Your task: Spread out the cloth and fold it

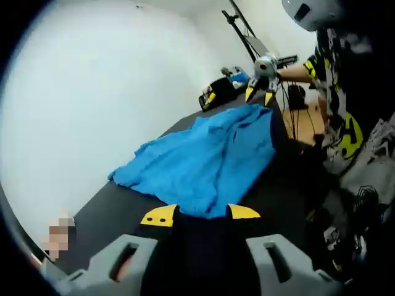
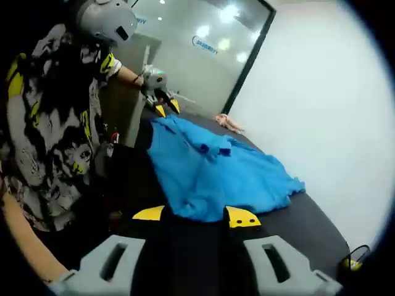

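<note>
Left gripper view: blue cloth (image 1: 207, 161) lies rumpled on the dark bench (image 1: 111, 213), stretched between the two tongs.
Cloth, near end: its edge dips between the yellow tips of the left tongs (image 1: 200, 214); the jaws stand apart around it, and whether they pinch the hem cannot be told.
Cloth, far end: the right tongs (image 1: 259, 95) sit at the opposite corner, tips touching the fabric; a sleeve reaches to them from the person (image 1: 336, 86) beside the bench.
Beyond the cloth: a black case with yellow parts (image 1: 217, 92) rests on the bench past the far corner.

Right gripper view: the same cloth (image 2: 213, 172) runs away from the right tongs (image 2: 195, 216) along the bench (image 2: 308, 222).
Near edge: it meets the gap between the yellow tips; the jaws look parted, a grip not clear.
Far corner: the left tongs (image 2: 167, 108) are on that corner of the cloth, tips close together, seemingly nipping it.
Person: the patterned shirt (image 2: 52, 123) stands just beside the cloth's long edge.

Handling, as judged: light, soft and limp, likely to sag and bunch, not fragile and not slippery on the matte bench.
Where to take hold: best gripped at two corners of one edge, pinching a single layer of hem, then drawn apart to flatten the folds before doubling it over.
</note>
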A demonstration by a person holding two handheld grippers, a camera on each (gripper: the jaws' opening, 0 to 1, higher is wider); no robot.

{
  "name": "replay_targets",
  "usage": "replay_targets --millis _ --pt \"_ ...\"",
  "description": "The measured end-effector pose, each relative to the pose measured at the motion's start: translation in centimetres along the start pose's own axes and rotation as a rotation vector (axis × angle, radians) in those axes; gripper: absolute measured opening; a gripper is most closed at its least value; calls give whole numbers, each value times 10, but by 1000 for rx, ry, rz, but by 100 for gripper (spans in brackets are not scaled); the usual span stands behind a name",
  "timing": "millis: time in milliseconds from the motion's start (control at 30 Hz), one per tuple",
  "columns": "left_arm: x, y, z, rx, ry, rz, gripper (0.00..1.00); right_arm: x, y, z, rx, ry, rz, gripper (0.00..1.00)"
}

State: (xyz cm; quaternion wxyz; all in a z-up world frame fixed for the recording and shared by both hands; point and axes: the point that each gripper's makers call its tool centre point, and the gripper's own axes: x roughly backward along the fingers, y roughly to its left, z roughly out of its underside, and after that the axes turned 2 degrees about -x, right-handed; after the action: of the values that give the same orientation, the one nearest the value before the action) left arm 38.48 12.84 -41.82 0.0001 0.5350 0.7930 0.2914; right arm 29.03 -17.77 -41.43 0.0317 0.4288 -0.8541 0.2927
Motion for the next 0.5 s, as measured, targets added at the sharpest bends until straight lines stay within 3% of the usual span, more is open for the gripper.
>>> replay_targets --millis 167,300,400,467,500 --pt "-25 -1 -10 -66 -33 42 26 -24 -2 -10 59 -21 -3 32" --pt "-36 -15 -13 -91 -35 73 5 -31 1 0 168 57 8 7" --pt "-33 -12 -11 -94 -22 52 3 -29 1 -3 131 34 16 6" --pt "-25 -13 -11 -168 3 47 3 -27 3 -8 112 32 19 6" --pt "-21 -18 -11 -181 16 76 4 -26 4 -9 106 32 15 6"
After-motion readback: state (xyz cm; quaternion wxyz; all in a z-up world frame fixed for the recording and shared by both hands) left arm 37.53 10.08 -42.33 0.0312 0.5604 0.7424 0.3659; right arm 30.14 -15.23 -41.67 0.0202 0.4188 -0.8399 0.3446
